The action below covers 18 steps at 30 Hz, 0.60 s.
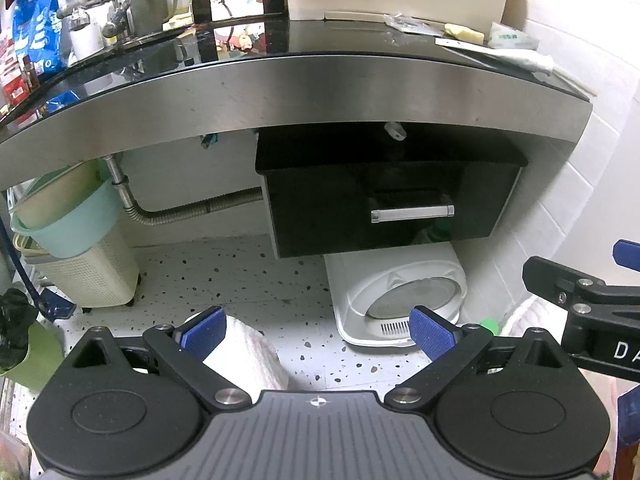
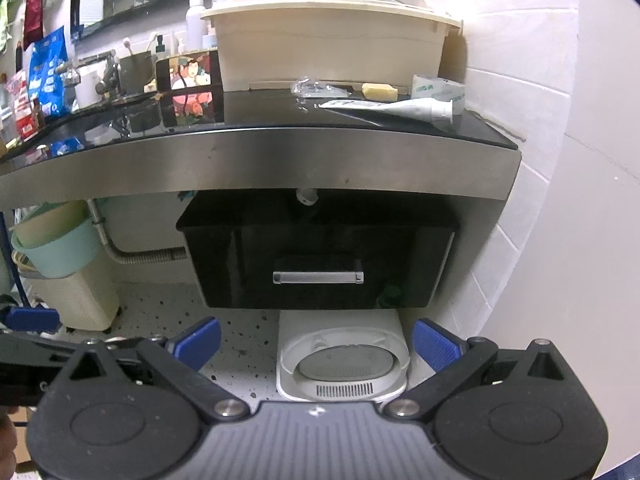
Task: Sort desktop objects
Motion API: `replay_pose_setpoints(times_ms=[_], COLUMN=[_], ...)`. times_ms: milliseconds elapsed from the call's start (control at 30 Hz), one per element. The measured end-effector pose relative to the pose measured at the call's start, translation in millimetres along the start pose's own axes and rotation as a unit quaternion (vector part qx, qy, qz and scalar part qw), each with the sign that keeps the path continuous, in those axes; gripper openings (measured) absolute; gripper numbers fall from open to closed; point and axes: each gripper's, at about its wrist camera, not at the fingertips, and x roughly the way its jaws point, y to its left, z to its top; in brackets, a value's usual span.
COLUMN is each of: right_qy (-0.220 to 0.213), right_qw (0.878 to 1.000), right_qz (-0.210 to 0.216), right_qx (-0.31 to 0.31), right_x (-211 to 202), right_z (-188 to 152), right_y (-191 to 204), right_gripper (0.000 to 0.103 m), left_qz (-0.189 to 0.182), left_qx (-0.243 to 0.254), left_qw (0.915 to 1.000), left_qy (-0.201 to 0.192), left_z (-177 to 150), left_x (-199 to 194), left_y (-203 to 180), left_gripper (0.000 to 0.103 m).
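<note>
Low down, both grippers hung in front of the counter, below its top. The left gripper [image 1: 318,334] had its jaws spread wide with nothing between the blue pads, and the right gripper [image 2: 316,342] stood just the same, released and empty. They sat side by side: the right one's finger showed at the right edge of the left view.

Beyond the pads lay the speckled floor [image 2: 240,332], a white appliance [image 2: 344,364] and a black drawer [image 2: 320,256] with its handle [image 2: 318,277], closed under the steel counter edge [image 2: 280,152].

Above and farther off, on the black countertop [image 2: 260,108], lay the loose things the sorting would concern, all clustered toward the right end. The toothpaste tube [image 2: 392,108] lay flat with its long axis running left to right, roughly parallel to the counter edge, cap toward the wall. Just behind it were a yellow bar [image 2: 379,91], a clear wrapper [image 2: 316,89] and a tape roll [image 2: 438,86]. Behind these stood a cream bin [image 2: 332,40], and to the left a phone [image 2: 188,70] was propped upright.

By my judgement the tube cluster lay up and slightly right of the right gripper, and up and well right of the left, so the right one was nearer. Whether these things already lay sorted or awaited sorting, the views did not settle.
</note>
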Motion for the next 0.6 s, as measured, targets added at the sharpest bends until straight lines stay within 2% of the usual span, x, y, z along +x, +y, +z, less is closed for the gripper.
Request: replay_pose_setpoints(times_ms=[233,400,600], right_qy=[-0.020,-0.029,-0.035], right_qw=[1.000,1.000,0.999], right_qz=[0.005,0.001,0.004], right_qx=[0.005,0.005,0.005], right_x=[-1,1,5], right_z=[-5,-8,-13], right_y=[-3,-6,-11], right_gripper=[0.103,0.103,0.103], left_qz=[0.003,-0.018,-0.002], left_qx=[0.000,-0.017,-0.016], left_qw=[1.0000,0.9997,0.9998], left_qy=[-0.002,-0.003,-0.008], left_z=[-3,-5,-9], left_x=[7,12,21], left_y=[0,4,8], left_gripper=[0.099,0.099,0.099])
